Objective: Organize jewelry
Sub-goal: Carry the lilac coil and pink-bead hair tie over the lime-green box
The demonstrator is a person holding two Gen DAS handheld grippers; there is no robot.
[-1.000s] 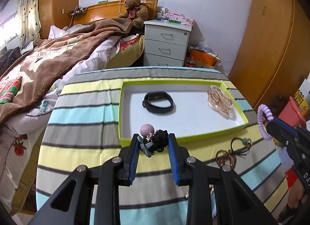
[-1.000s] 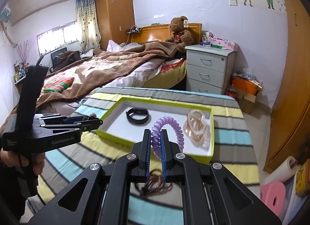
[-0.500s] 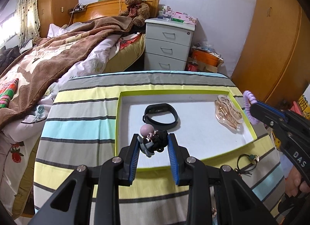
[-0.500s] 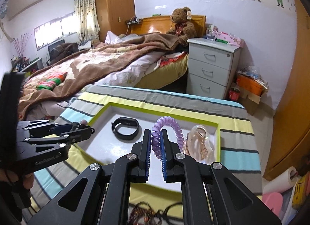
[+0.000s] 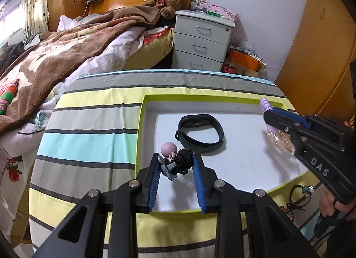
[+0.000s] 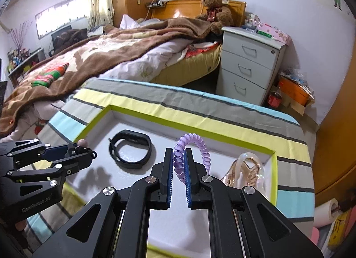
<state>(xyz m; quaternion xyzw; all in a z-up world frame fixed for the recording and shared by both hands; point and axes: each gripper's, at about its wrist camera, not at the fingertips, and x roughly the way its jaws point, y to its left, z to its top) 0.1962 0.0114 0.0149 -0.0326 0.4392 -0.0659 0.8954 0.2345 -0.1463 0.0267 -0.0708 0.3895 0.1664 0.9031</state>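
Observation:
A shallow white tray with a lime-green rim (image 5: 142, 111) (image 6: 106, 111) lies on the striped table. Inside it rest a black wristband (image 5: 200, 132) (image 6: 130, 150) and a clear pink hair claw (image 5: 279, 140) (image 6: 247, 171). My left gripper (image 5: 175, 161) (image 6: 82, 149) hovers over the tray's near left part, shut on a black hair tie with a pink ball (image 5: 175, 158). My right gripper (image 6: 178, 158) (image 5: 267, 111) hangs over the tray's right part, beside the claw, shut on a purple spiral hair tie (image 6: 193, 140) (image 5: 264, 103).
More jewelry lies on the cloth outside the tray's near right corner: a black cord with beads (image 5: 301, 191) and a brown beaded piece (image 5: 288, 212). A bed (image 5: 66, 47) and a grey nightstand (image 5: 202, 42) stand behind the table. A hand (image 5: 328, 200) holds the right gripper.
Both grippers have moved forward from the table's near edge to over the tray, each still carrying its hair tie. The right gripper came in beside the hair claw.

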